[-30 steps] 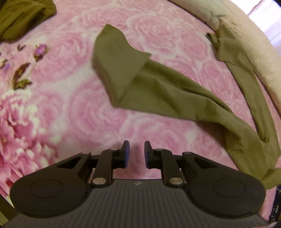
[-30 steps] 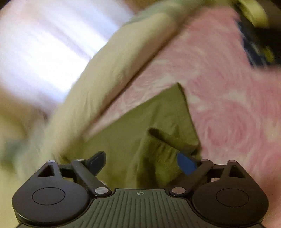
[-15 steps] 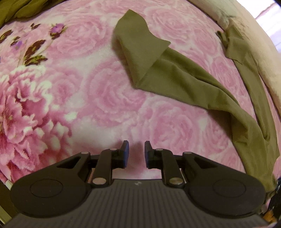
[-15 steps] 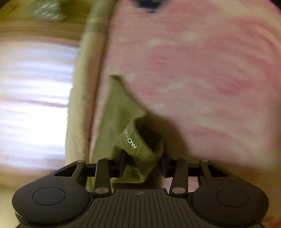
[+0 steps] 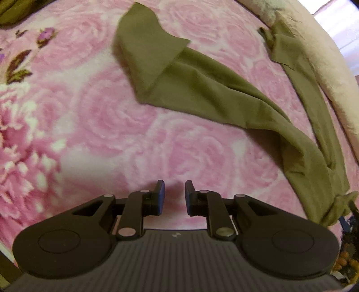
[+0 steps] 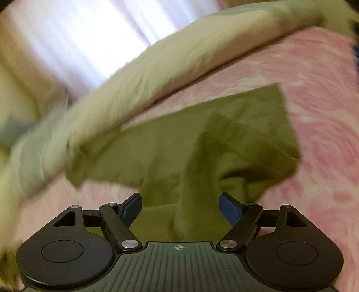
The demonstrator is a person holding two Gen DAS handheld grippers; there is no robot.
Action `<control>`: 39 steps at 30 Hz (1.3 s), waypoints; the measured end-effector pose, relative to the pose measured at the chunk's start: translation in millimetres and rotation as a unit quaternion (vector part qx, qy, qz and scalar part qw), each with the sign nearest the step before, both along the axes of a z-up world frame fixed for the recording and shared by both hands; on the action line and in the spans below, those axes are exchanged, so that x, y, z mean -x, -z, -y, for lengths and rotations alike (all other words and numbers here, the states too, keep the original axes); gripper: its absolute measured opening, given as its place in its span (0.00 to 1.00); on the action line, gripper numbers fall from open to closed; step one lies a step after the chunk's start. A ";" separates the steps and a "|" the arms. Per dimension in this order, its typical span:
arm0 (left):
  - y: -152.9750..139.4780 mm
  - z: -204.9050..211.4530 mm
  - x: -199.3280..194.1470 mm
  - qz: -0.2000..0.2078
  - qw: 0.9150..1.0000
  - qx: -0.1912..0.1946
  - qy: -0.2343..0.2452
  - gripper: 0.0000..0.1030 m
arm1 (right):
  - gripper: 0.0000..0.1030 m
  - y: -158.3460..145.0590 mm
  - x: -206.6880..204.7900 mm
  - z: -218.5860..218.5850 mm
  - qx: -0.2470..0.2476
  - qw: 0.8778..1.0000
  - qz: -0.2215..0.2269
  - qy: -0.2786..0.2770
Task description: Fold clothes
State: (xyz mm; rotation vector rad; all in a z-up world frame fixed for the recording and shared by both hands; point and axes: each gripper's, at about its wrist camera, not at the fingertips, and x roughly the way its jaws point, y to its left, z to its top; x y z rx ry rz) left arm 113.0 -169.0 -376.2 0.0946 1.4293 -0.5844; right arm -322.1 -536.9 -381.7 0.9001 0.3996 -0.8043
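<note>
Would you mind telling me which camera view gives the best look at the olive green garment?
The left wrist view: it shows the olive green garment sharply, stretched across the pink floral blanket, one end folded over. The right wrist view shows only a blurred, bunched portion close to the camera.

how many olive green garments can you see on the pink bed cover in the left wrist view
2, though it is not certain. One olive garment sprawls across the pink floral blanket with both legs spread; a second olive bundle sits cut off at the top left corner. More may lie out of frame.
</note>
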 end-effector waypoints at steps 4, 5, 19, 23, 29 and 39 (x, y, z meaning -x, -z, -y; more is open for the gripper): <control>1.2 -10.8 -8.2 -0.003 1.000 -0.006 -0.024 0.14 | 0.76 6.6 27.5 23.5 -0.048 0.994 0.040 0.090; 1.9 -11.3 -8.6 -0.004 1.000 -0.008 -0.027 0.14 | 0.76 10.1 32.4 28.9 -0.067 0.991 0.052 0.102; -6.4 -3.4 -2.6 -0.004 1.000 0.016 -0.015 0.14 | 0.03 -18.5 97.3 22.6 -0.067 0.983 0.128 0.111; -6.2 -9.5 -2.5 -0.004 1.000 0.013 -0.021 0.14 | 0.03 -4.9 167.2 9.6 -0.147 0.973 0.040 0.175; -1.4 -13.3 6.5 -0.013 1.000 0.000 -0.017 0.14 | 0.04 9.1 212.3 -18.9 -0.212 0.947 0.027 0.241; -3.8 3.7 15.0 -0.013 1.000 0.013 0.002 0.14 | 0.47 9.2 167.3 -11.8 -0.215 0.951 0.099 0.200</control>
